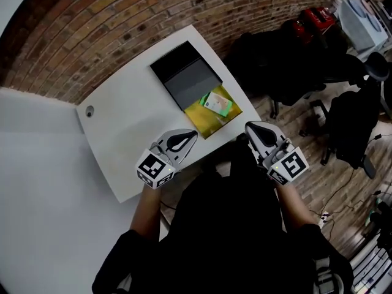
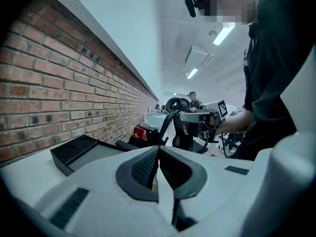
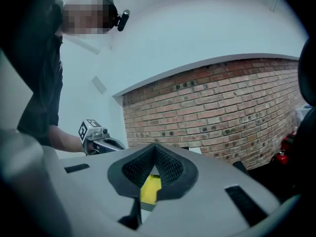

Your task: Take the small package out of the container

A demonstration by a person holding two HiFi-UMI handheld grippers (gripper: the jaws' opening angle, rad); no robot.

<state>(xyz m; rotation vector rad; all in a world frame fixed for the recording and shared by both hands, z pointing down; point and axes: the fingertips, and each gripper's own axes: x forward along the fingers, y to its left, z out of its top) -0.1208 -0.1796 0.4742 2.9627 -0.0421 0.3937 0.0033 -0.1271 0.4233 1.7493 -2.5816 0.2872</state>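
Note:
A black container (image 1: 184, 72) lies open on the white table (image 1: 122, 139), and it also shows in the left gripper view (image 2: 79, 154). At its near end lies a yellow bag (image 1: 208, 118) with a small green and white package (image 1: 217, 103) on top. My left gripper (image 1: 193, 133) hovers just in front of the yellow bag, jaws shut and empty (image 2: 158, 149). Off the table's right corner, my right gripper (image 1: 248, 126) is also shut with nothing held (image 3: 154, 146). Yellow (image 3: 149, 189) shows below its jaws.
A brick wall (image 1: 122, 17) runs behind the table. Black office chairs (image 1: 288, 48) and a red object (image 1: 315, 17) stand to the right on the wooden floor. A round cable hole (image 1: 90, 110) sits near the table's left corner.

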